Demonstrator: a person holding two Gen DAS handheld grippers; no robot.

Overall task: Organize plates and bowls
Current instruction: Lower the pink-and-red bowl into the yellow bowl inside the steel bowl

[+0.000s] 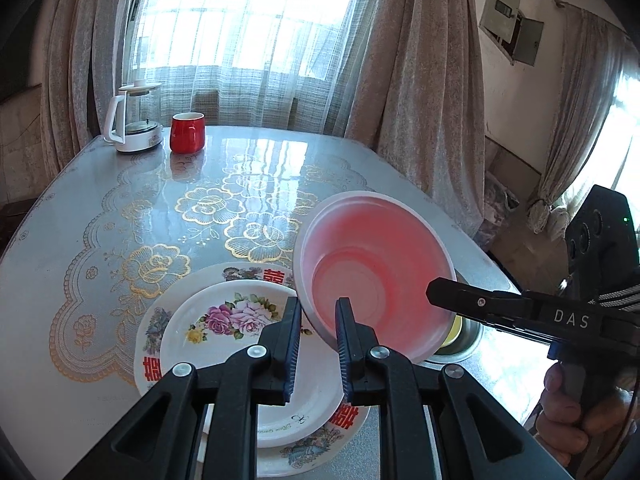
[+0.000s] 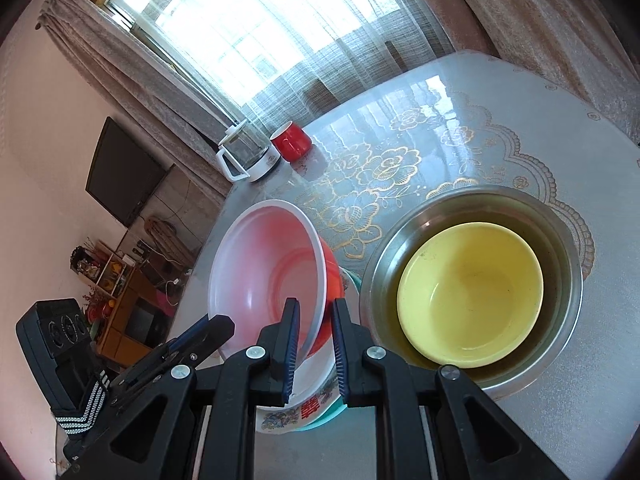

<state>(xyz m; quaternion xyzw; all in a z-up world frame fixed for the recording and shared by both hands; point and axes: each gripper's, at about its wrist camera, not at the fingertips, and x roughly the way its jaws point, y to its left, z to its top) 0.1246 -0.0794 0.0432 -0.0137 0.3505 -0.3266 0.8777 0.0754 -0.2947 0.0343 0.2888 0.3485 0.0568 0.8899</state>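
Note:
A bowl (image 1: 376, 256), red outside and white inside, hangs tilted above the table, held by both grippers. My left gripper (image 1: 319, 336) is shut on its near rim; the right wrist view shows that gripper (image 2: 224, 326) at the bowl's left edge. My right gripper (image 2: 316, 336) is shut on the bowl (image 2: 264, 272) at the rim's opposite side, and reaches in from the right (image 1: 432, 292) in the left wrist view. Below lies a small floral plate (image 1: 224, 320) stacked on a larger plate (image 1: 148, 328) with red characters. A yellow bowl (image 2: 472, 296) sits inside a steel bowl (image 2: 568, 320).
A red mug (image 1: 187, 133) and a white-handled glass kettle (image 1: 134, 120) stand at the table's far corner by the curtained window. The table (image 1: 80, 240) has a glossy floral cover. A hand holds the right gripper's handle at the lower right.

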